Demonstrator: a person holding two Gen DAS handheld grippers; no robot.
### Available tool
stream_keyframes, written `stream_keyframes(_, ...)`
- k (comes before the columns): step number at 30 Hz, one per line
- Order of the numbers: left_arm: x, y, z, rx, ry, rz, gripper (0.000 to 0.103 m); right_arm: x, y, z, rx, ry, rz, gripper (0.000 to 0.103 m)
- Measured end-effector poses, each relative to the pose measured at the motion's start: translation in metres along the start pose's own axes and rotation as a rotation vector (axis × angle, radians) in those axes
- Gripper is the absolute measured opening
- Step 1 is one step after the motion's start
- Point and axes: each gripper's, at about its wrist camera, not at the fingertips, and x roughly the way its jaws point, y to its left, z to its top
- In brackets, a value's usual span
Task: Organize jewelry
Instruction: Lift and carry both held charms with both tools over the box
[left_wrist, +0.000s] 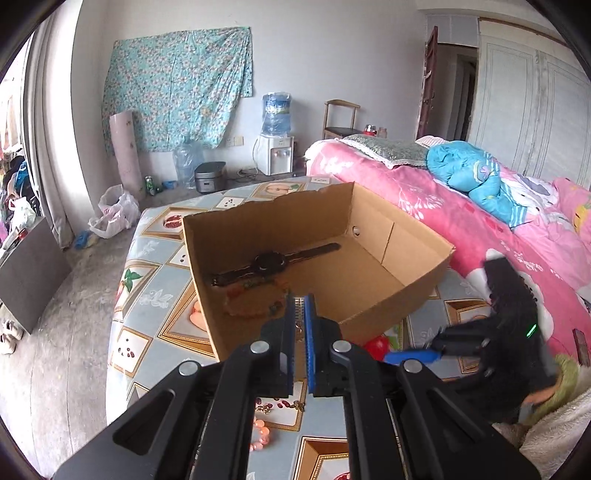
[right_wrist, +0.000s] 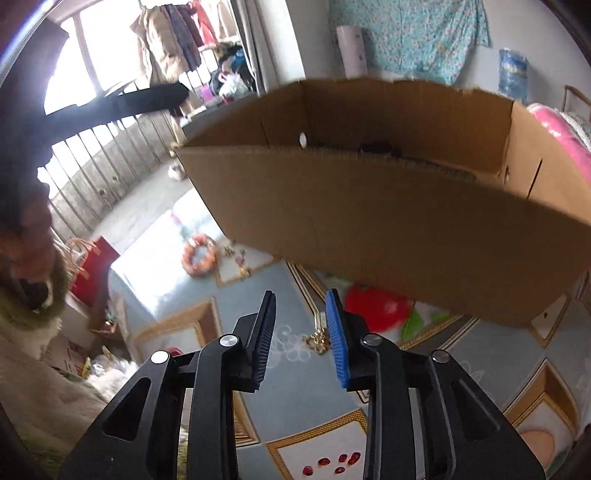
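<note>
An open cardboard box (left_wrist: 369, 229) stands on the patterned table and holds a black watch (left_wrist: 269, 263) and a beaded bracelet (left_wrist: 251, 299). My left gripper (left_wrist: 301, 306) hovers over the box's near wall, jaws nearly closed on a small gold piece (left_wrist: 299, 326). An orange bead bracelet (left_wrist: 260, 435) and gold bits (left_wrist: 280, 406) lie on the table below it. In the right wrist view the box (right_wrist: 388, 221) fills the top. My right gripper (right_wrist: 301, 314) is open above the table, with a gold jewelry piece (right_wrist: 317, 341) lying between its fingertips. The orange bracelet (right_wrist: 199, 254) lies further left.
The table's cloth (left_wrist: 147, 295) has fruit pictures. A pink-covered bed (left_wrist: 480, 221) runs along the right. The right gripper (left_wrist: 424, 356) shows in the left wrist view beside the box. A red bag (right_wrist: 92, 269) stands on the floor to the left.
</note>
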Motion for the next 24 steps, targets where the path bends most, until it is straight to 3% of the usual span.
stream_keyframes(3, 0.003, 0.003, 0.001, -0.002, 0.002, 0.011, 0.004, 0.025, 0.001, -0.007, -0.027, 0.051, -0.065, 0.015)
stream_keyframes(7, 0.007, 0.006, 0.000, -0.007, 0.000, 0.013, 0.004, 0.027, 0.010, -0.005, -0.107, 0.055, -0.123, 0.006)
stream_keyframes(14, 0.008, 0.008, 0.000, -0.015, -0.002, 0.005, 0.004, 0.012, 0.016, -0.013, -0.107, 0.074, -0.124, 0.005)
stream_keyframes(19, 0.004, 0.005, 0.002, -0.002, -0.010, -0.001, 0.004, -0.018, 0.004, -0.010, -0.053, 0.018, -0.118, 0.005)
stream_keyframes(24, 0.001, 0.003, 0.010, 0.011, -0.043, -0.008, 0.004, -0.083, 0.004, 0.010, -0.044, -0.133, -0.075, 0.005)
